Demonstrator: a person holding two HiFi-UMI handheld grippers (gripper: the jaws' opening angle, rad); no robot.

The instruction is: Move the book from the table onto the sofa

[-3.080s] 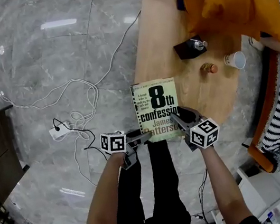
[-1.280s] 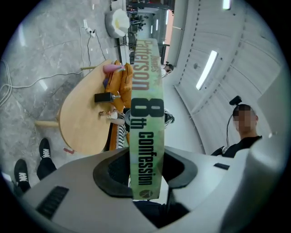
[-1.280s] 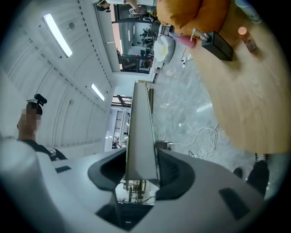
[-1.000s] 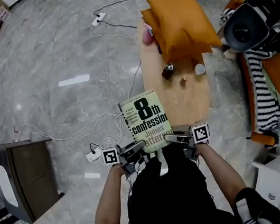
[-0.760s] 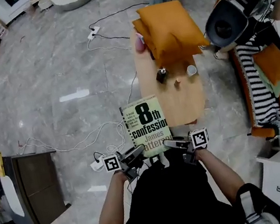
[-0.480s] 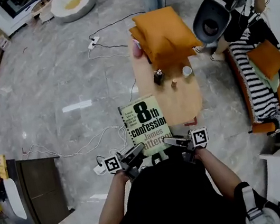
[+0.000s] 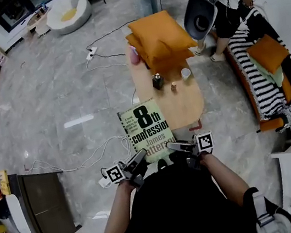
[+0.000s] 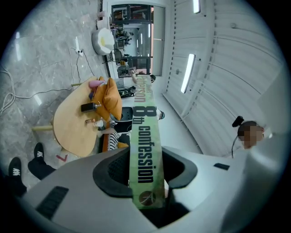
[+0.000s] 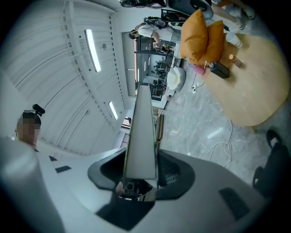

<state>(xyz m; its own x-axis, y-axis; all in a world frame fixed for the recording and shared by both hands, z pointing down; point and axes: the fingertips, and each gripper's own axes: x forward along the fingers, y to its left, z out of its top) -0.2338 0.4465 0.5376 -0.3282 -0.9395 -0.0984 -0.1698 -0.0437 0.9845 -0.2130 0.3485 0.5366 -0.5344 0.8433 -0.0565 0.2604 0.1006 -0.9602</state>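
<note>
Closest in, both grippers are clamped on the book [image 7: 147, 129]. The left gripper [image 7: 140, 156] pinches the near corner on the spine side and the right gripper [image 7: 174, 147] pinches the near corner on the page-edge side. Neither one is spread, and each has the book squeezed flat between its jaws.

The book is up in the air, cover facing up, just short of the table's [image 7: 180, 108] near end and a bit to its left, over the floor rather than the wood. Its long side runs away from the person, roughly the way the table runs.

On the table past it are a small dark bottle [image 7: 157, 81], a paper cup [image 7: 185, 72], and orange cushions [image 7: 160, 39] at the far end.

The sofa [image 7: 262, 84] is on the table's right side, well apart from the book. So I reckon the whole carry has to swing right around the table's near end, with the right hand leading since it's on the sofa side. Someone's standing [image 7: 225, 1] by the sofa's far end, so the near seat looks like the safer spot.
</note>
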